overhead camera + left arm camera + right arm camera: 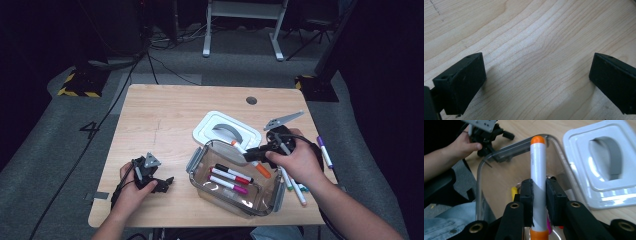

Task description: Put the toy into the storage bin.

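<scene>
My right gripper (254, 154) is shut on an orange-capped white marker (538, 173), held above the far rim of a clear plastic container (200, 159); the marker (249, 158) slants over the box. Inside the container lie a red marker (231, 175), a pink marker (228, 184) and a black-capped one. My left gripper (166, 182) rests low on the wooden table (160, 120) near its front left, jaws wide open over bare wood (534, 50), nothing between them.
A white lid (226, 131) with a grey handle lies behind the container. Several loose markers (295, 187) lie right of the box, a purple one (324, 151) near the table's right edge. Beyond the table are cables and a desk frame (242, 25).
</scene>
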